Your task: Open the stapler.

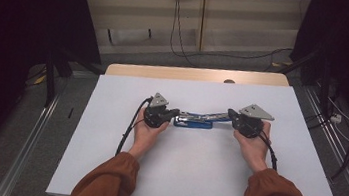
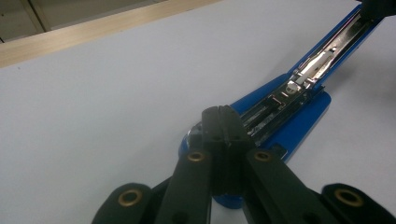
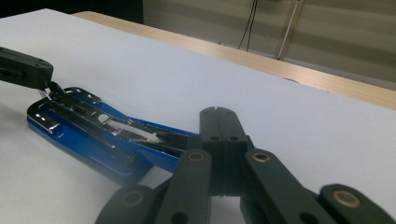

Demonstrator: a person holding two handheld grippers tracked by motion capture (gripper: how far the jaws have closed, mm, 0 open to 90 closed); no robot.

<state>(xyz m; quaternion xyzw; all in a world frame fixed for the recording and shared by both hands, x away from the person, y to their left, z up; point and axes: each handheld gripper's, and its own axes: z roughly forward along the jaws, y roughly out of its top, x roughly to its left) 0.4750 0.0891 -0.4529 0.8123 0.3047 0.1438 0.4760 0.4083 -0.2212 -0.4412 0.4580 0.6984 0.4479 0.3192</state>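
Fingers of both grippers pressed together at the two ends of an opened blue stapler point(image 1: 195, 119).

Left gripper point(image 1: 176, 112) has its fingers point(image 2: 223, 126) closed tight at the stapler's point(image 2: 299, 121) base end, touching or pinching a metal part there; which of the two I cannot tell. Right gripper point(image 1: 230, 114) has its fingers point(image 3: 223, 128) closed at the raised end of the stapler's point(image 3: 93, 135) blue top arm, seemingly gripping it, though the contact is hidden. Stapler lies mid-tabletop point(image 1: 126, 102), its base flat, the shiny magazine exposed, the top arm lifted toward the right. Left hand point(image 1: 147, 131) and right hand point(image 1: 253, 147) hold the grippers from below, rust-orange sleeves point(image 1: 106, 183) behind them.
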